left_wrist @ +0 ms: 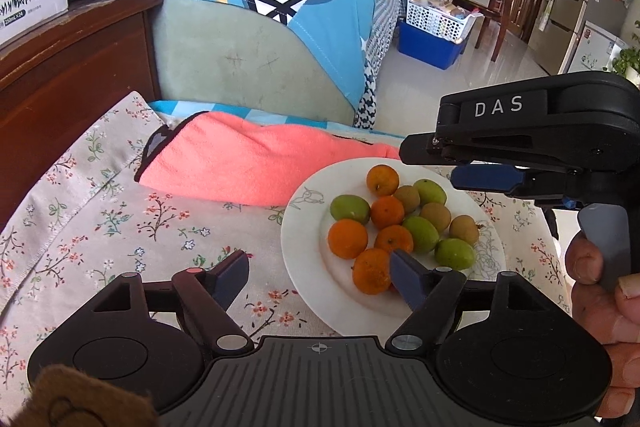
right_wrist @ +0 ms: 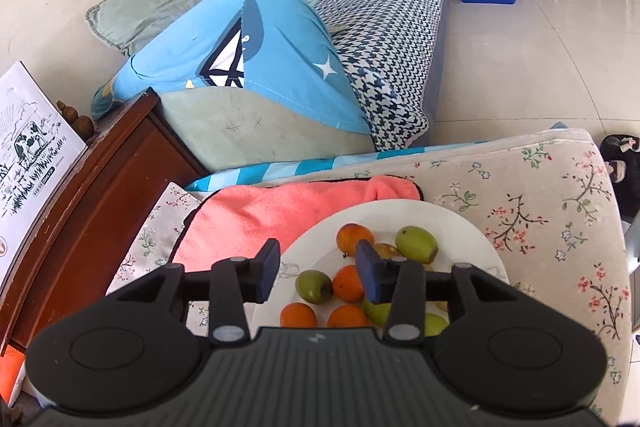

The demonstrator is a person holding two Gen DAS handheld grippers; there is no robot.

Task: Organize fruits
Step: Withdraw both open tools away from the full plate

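White plate (left_wrist: 304, 227): holds mixed fruits (left_wrist: 404, 223), orange, green and brownish, piled centrally. Rests on floral cloth (left_wrist: 100, 211), beside pink towel (left_wrist: 248, 163). Left gripper (left_wrist: 320, 277): spread wide, empty, at the plate's near edge. Right gripper (right_wrist: 318, 269): spread wide, empty, above the plate.

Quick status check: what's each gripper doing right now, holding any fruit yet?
Left gripper: open, holding nothing, at the near rim of the plate.
Right gripper: open, holding nothing, above the plate.
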